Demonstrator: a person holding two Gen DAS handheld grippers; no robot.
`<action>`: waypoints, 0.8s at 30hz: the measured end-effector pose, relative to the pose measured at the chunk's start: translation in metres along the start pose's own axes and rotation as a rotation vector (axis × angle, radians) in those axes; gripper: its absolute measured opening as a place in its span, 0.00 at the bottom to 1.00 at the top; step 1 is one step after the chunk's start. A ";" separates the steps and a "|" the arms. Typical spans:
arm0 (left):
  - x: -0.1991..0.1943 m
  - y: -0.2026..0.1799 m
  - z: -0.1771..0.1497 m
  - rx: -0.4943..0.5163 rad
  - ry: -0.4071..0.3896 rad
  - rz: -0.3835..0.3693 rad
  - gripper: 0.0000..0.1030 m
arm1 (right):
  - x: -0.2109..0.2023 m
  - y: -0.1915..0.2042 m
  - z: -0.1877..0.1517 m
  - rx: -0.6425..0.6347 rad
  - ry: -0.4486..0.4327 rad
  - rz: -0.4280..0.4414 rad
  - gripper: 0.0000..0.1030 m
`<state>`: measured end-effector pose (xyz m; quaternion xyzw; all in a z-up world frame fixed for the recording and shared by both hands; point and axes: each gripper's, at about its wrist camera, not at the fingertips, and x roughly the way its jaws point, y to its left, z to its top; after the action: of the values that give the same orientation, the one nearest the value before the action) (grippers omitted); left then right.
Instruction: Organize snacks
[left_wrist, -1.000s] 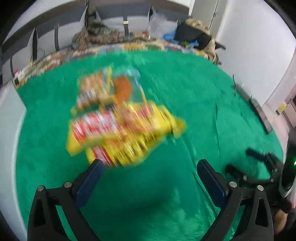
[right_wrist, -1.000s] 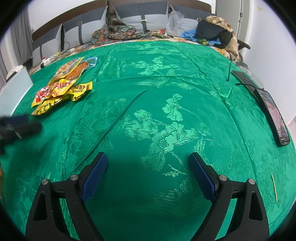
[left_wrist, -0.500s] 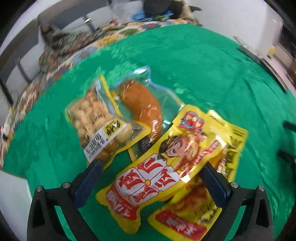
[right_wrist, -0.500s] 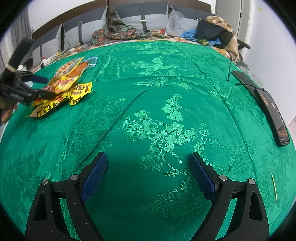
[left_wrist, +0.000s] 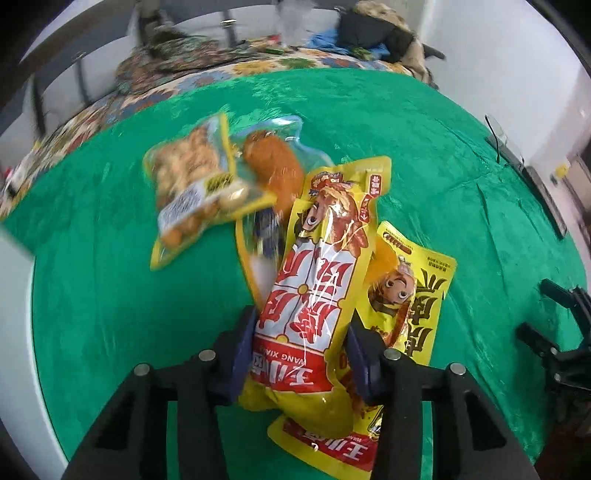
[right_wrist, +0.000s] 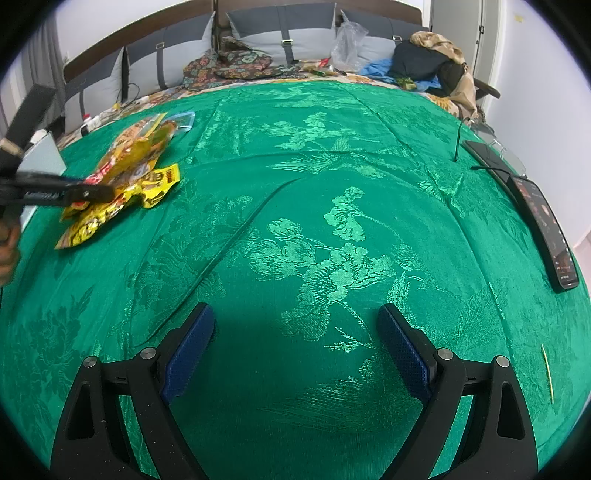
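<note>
1. Left tongs (left_wrist: 301, 354) are closing, and their blue pads already press both sides of the yellow-and-red snack pouch (left_wrist: 317, 280), which bulges and creases between them.
2. That pouch lies on top of a small pile at the left part of the green bedspread (left_wrist: 110, 277); its lower end runs down between the black arms of the tongs.
3. Just to its right, partly under it, lies a yellow cartoon-face pouch (left_wrist: 413, 295).
4. Beneath the near end a third yellow-and-red pouch (left_wrist: 325, 443) sticks out toward the camera.
5. Farther back, a clear pack of round pale snacks (left_wrist: 192, 192) lies tilted, touching a clear pack holding an orange-brown piece (left_wrist: 275, 166).
6. Right tongs (right_wrist: 297, 345) stand spread wide with nothing between the blue pads, low over a bare stretch of the patterned bedspread, well apart from the pile.
7. From the right wrist view the left tongs reach in from the left edge, lying across the pile, with part of a hand (right_wrist: 7, 251) below them.
8. A dark phone (right_wrist: 546, 229) lies at the right edge of the bed.
9. Cushions (right_wrist: 288, 40) and heaped clothes (right_wrist: 428, 62) sit at the far end.
</note>
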<state>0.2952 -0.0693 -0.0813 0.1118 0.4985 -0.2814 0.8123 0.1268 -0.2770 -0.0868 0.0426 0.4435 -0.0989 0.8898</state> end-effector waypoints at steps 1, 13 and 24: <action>-0.005 0.000 -0.010 -0.035 -0.002 0.011 0.44 | 0.000 0.000 0.000 0.000 0.000 0.000 0.90; -0.072 0.011 -0.136 -0.385 -0.104 0.219 0.54 | 0.000 0.000 0.000 0.000 0.000 0.001 0.90; -0.058 0.027 -0.136 -0.351 -0.125 0.308 1.00 | 0.001 0.001 0.000 0.000 0.000 0.002 0.90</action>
<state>0.1890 0.0359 -0.0982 0.0260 0.4657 -0.0697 0.8818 0.1272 -0.2764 -0.0876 0.0428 0.4433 -0.0981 0.8900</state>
